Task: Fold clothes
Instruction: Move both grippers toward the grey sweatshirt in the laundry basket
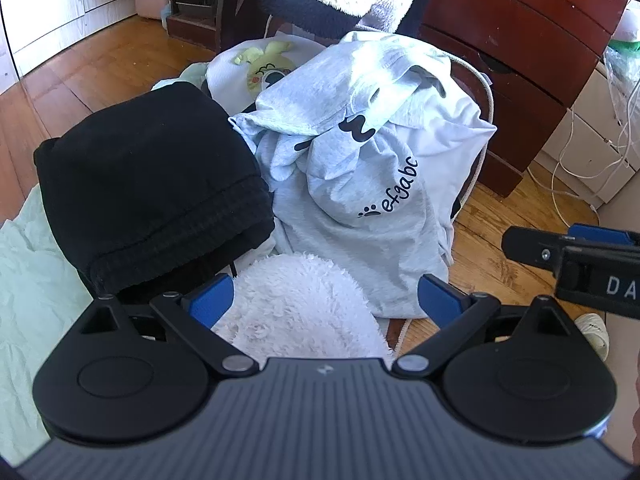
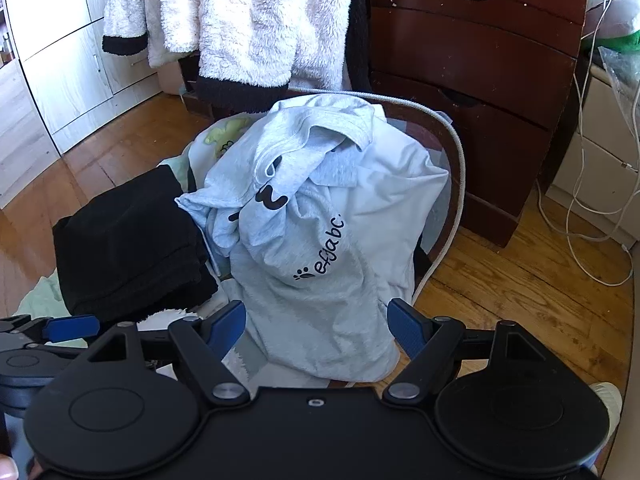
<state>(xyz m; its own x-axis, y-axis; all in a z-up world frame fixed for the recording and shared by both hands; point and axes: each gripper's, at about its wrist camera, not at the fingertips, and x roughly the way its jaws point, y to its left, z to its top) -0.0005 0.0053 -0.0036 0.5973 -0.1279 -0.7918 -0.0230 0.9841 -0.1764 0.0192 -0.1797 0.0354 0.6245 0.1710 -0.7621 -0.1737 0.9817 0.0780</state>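
Observation:
A crumpled light grey sweatshirt (image 1: 360,184) printed "efgabc" lies piled in a basket; it also shows in the right wrist view (image 2: 320,248). A folded black garment (image 1: 152,184) lies to its left, also in the right wrist view (image 2: 128,244). A white fluffy garment (image 1: 304,308) lies just in front of my left gripper (image 1: 324,300), which is open and empty above it. My right gripper (image 2: 318,326) is open and empty, just short of the grey sweatshirt's near edge. It shows in the left wrist view (image 1: 576,256) at the right edge.
A dark wooden drawer chest (image 2: 472,92) stands behind the pile at right. A white fleece robe (image 2: 248,24) hangs behind. White cables (image 2: 592,208) trail over the wooden floor at right. A pale green cloth (image 1: 24,280) lies at left. A white garment with a cartoon print (image 1: 260,68) lies behind.

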